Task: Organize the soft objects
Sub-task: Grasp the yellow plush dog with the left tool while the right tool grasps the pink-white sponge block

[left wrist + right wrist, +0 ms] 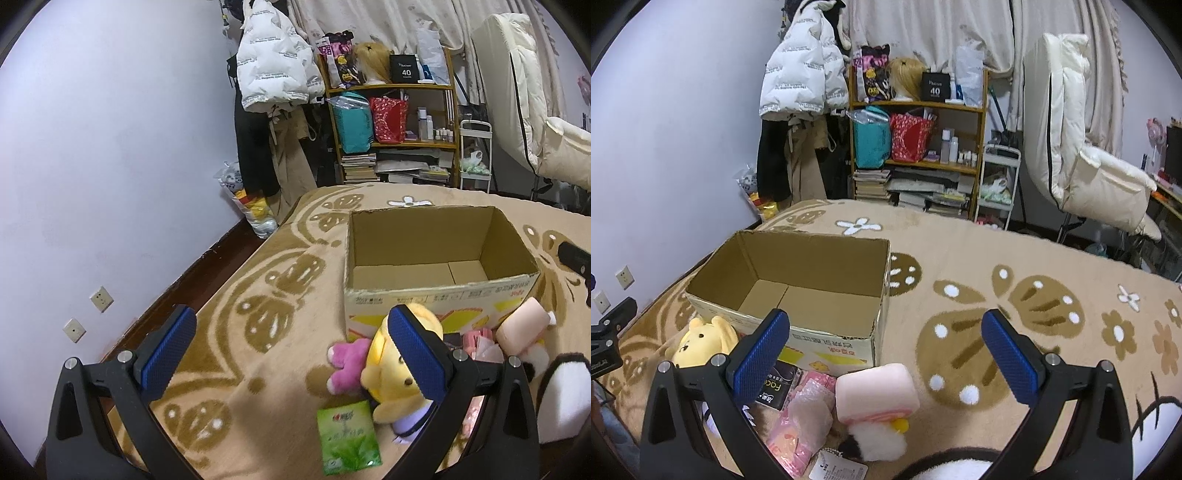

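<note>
An open cardboard box stands on the patterned blanket, empty inside; it also shows in the right wrist view. In front of it lie a yellow bear plush, a pink plush, a pink block-shaped plush and a green tissue pack. My left gripper is open and empty, its right finger over the bear. My right gripper is open and empty above the pink block plush, a pink plastic bag and a black packet. The bear is at the left.
A black-and-white plush lies at the lower right. Behind the bed stand a cluttered wooden shelf, hanging coats, a white trolley and a cream recliner. The wall with sockets is left.
</note>
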Demonstrator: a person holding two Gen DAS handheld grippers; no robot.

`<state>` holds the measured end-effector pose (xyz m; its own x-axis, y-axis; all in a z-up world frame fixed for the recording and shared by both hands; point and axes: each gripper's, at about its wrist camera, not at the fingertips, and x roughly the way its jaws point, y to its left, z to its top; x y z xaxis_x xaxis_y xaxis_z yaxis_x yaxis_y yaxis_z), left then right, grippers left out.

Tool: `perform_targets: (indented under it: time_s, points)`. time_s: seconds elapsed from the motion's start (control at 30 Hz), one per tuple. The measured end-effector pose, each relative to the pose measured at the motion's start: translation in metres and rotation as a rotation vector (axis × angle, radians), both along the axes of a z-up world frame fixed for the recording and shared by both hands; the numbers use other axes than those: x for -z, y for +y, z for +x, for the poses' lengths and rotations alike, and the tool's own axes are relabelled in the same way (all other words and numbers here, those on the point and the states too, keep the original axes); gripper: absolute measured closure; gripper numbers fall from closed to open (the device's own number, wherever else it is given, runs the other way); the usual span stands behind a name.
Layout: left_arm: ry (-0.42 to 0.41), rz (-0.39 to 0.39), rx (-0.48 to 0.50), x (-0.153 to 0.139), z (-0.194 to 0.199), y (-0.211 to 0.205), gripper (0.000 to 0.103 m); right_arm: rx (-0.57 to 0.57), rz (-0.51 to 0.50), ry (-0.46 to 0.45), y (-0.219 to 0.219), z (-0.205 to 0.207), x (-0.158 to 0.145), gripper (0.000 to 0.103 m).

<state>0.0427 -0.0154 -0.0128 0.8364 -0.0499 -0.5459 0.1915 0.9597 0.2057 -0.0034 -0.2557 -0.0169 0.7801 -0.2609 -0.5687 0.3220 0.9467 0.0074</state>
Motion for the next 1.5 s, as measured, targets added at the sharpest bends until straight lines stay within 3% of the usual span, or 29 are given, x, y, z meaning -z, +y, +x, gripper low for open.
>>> perform_targets:
  time_s: [0.63,0.8,1.3,1.5]
  points:
    - [0.113,0.009,0.097,0.037,0.026,-0.042,0.000,-0.024,0.092,0.183,-0.016,0.039,0.053,0.000]
    - [0.168,-0.025,0.124,0.047,0.029,-0.050,0.000,-0.062,0.102,0.228,-0.012,0.045,0.063,0.000]
    - [0.231,0.074,0.172,0.076,0.031,-0.069,0.000,-0.086,0.148,0.394,-0.019,0.061,0.102,0.000]
    - [0.260,0.064,0.171,0.083,0.034,-0.069,0.002,-0.094,0.171,0.467,-0.022,0.068,0.121,0.012]
